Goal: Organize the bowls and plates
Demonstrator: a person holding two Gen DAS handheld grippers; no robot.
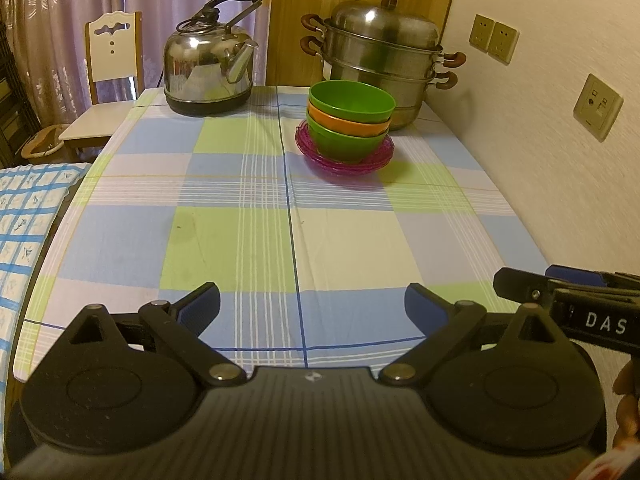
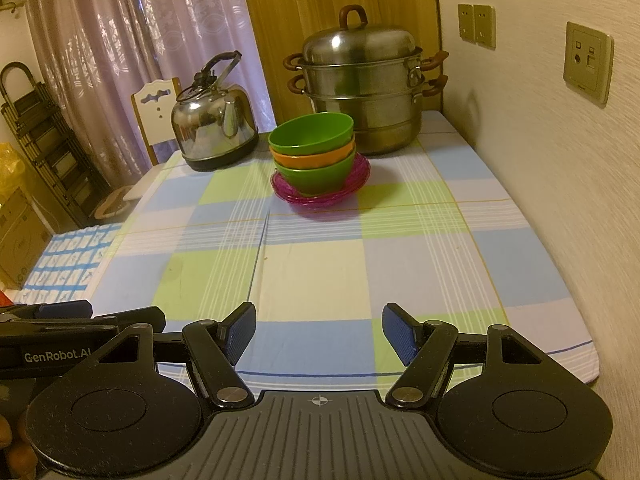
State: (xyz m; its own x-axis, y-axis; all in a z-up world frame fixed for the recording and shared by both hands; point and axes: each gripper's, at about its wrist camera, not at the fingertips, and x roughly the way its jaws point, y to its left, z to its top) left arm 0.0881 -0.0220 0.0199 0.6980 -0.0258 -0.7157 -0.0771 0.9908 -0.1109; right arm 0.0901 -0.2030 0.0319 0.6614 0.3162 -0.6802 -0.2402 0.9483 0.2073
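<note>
Bowls [image 1: 351,120] near table's [image 1: 224,216] far edge.

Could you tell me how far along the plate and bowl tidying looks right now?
Done: three bowls sit nested on the stacked pink plates. In hand: nothing; the left hand-held gripper and right hand-held gripper are open. Left: seemingly nothing loose on the table.

We are looking at a home dining corner; a checked cloth [image 1: 248,216] is covering the table, a kettle [image 1: 208,68] and steamer pot [image 1: 380,60] are standing by curtains [image 2: 120,40], a chair [image 1: 114,52] and wall sockets [image 1: 494,38].
</note>
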